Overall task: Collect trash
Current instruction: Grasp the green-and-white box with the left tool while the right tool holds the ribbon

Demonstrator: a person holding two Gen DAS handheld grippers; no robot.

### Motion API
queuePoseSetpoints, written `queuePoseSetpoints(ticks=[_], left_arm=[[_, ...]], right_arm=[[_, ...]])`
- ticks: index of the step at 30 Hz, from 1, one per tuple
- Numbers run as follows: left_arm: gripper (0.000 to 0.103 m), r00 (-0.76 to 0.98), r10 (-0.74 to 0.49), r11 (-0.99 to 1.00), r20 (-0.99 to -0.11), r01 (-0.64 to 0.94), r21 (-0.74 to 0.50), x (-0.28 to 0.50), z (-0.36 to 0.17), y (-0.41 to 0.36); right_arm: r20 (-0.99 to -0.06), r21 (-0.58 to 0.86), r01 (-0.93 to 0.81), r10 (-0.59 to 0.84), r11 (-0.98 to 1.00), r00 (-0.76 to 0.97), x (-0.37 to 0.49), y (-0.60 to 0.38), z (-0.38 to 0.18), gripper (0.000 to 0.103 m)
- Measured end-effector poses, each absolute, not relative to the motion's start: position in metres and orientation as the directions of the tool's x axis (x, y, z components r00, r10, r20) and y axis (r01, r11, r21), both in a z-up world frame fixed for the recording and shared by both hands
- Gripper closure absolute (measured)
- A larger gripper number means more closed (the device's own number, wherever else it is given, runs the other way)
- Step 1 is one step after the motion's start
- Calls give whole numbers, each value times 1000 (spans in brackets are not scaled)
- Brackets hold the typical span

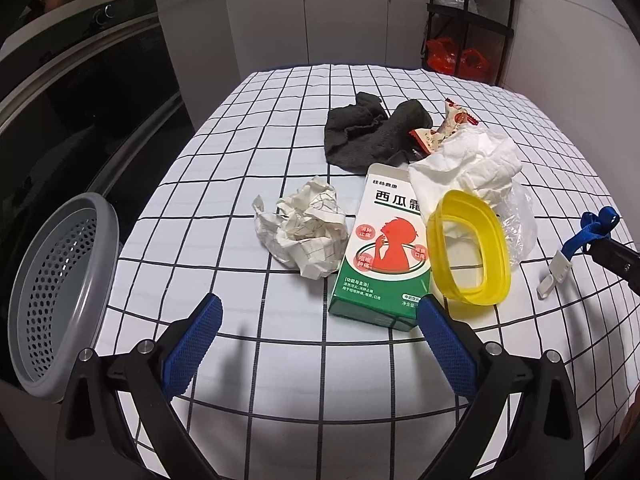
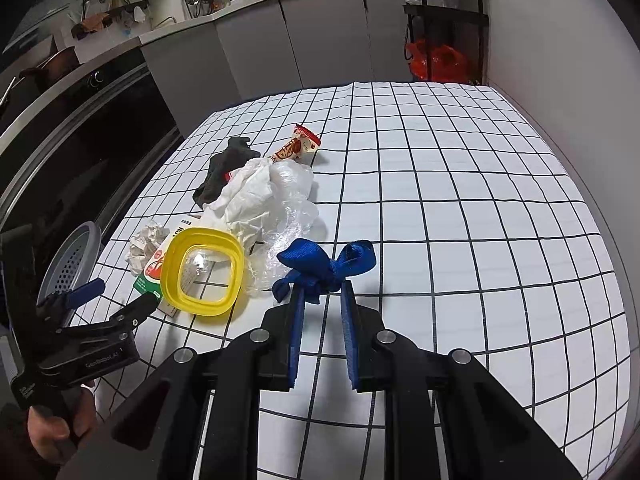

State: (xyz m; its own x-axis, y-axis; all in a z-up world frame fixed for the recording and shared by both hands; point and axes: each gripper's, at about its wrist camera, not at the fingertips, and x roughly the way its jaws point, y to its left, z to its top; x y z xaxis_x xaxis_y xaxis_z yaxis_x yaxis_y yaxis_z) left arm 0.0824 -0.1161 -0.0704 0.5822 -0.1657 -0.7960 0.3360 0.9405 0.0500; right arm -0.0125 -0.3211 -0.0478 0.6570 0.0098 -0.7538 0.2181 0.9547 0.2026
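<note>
Blue ribbon (image 2: 326, 270) is pinched in the right gripper (image 2: 323, 292), jaws nearly closed on its knot, lifted off the counter (image 2: 460, 208); left gripper (image 1: 320, 320) waits with jaws wide; grey basket (image 1: 60, 292), the likely bin, lies far left, beyond the left hand

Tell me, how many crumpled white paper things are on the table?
2: crumpled paper ball left of the green box; bigger white tissue wad behind the yellow lid. More may hide underneath.
</note>
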Motion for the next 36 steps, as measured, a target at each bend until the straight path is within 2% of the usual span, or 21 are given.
queuePoseSetpoints(ticks=[18, 20, 21, 23, 25, 26, 36], left_arm=[[8, 542, -183, 930, -820, 366, 34, 95, -84, -131], [14, 544, -193, 930, -817, 367, 25, 95, -83, -132], [22, 539, -200, 929, -818, 370, 17, 95, -82, -132], [30, 534, -209, 927, -819, 376, 9, 95, -82, -133], [45, 529, -217, 922, -820, 386, 5, 93, -82, -135], [49, 526, -218, 920, -822, 393, 7, 92, -83, -136], [49, 558, -257, 916, -789, 401, -15, 79, -64, -126]], right_arm=[[-757, 228, 206, 40, 951, 653, -10, -321, -50, 85], [-756, 229, 206, 41, 951, 653, -10, -322, -50, 85], [-755, 229, 207, 39, 951, 654, -11, -322, -50, 85], [-755, 231, 209, 40, 950, 654, -12, -323, -50, 85], [-756, 232, 210, 40, 950, 653, -12, -323, -51, 85], [-756, 232, 210, 40, 950, 653, -13, -323, -51, 85], [-754, 236, 201, 49, 951, 655, -14, -321, -50, 85]])
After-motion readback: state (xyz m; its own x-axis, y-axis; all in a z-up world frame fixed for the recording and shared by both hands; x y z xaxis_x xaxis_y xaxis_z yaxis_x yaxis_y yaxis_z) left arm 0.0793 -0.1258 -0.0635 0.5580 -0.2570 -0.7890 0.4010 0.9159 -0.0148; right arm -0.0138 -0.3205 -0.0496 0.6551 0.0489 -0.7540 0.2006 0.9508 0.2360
